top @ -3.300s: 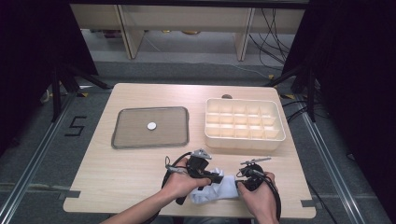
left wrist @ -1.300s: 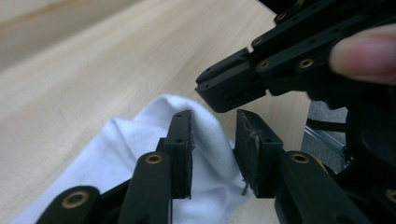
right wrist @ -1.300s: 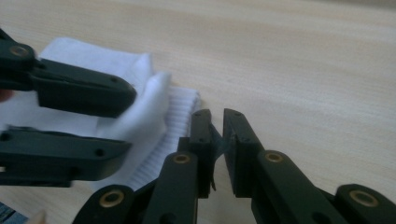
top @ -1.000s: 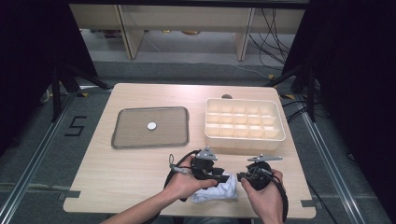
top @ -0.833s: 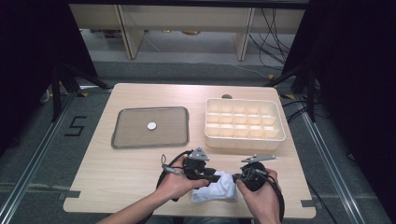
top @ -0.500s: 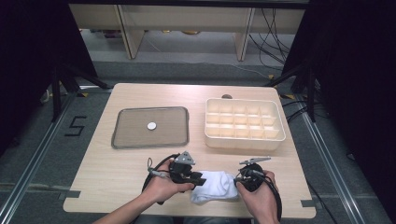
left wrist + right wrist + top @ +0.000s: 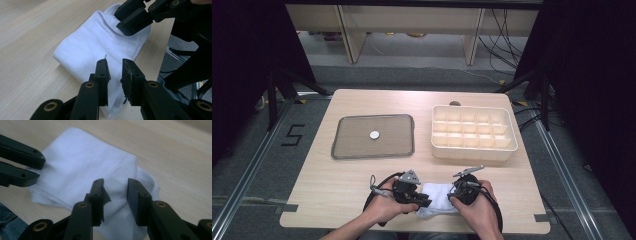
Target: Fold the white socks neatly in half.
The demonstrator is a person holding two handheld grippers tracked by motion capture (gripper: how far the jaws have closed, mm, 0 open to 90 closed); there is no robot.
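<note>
That folded white cloth (image 7: pixel 438 197) lying on the worktop between both sets of jaws looks soft and floppy, so I'd pinch its edges, with the left gripper (image 7: pixel 115 72) closing in and the right gripper (image 7: pixel 115 191) just reopened, neither gripping.

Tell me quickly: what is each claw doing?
Left claw: open over the white cloth, jaws just closing.
Right claw: open over the cloth, jaws just opening.
</note>
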